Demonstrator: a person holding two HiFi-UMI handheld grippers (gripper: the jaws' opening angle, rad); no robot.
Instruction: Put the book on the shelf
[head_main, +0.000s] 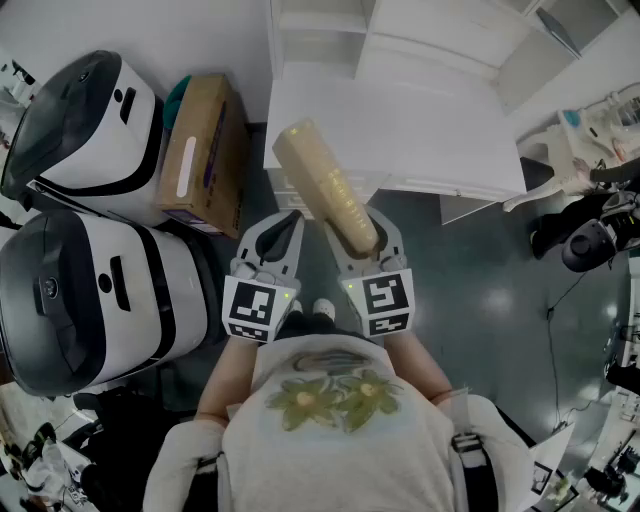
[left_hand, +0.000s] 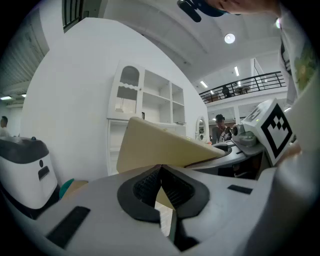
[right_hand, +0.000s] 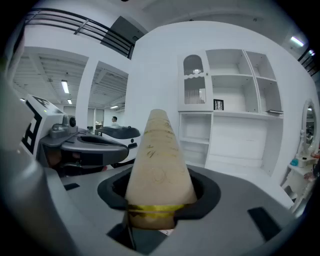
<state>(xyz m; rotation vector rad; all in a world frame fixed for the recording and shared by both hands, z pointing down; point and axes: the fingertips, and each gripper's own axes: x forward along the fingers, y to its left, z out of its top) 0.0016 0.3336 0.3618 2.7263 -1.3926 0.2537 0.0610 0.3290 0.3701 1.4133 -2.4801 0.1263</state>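
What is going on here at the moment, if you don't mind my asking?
A person stands facing a white shelf unit with a gripper in each hand. The right gripper is shut on a tan book, holding it out toward the shelf. The left gripper is shut and empty beside it. The book is not yet on the shelf.

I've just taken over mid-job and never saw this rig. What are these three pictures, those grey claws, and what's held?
No robot arm: a person holds a grey two-jaw gripper in each hand. The head view looks down from the person's head; the other two cameras ride on the grippers. The right gripper is shut on a beige book with gold lettering, aimed toward the white shelf unit. The left gripper is shut and empty. On the floor at left are a brown cardboard box and two white-and-black machines.
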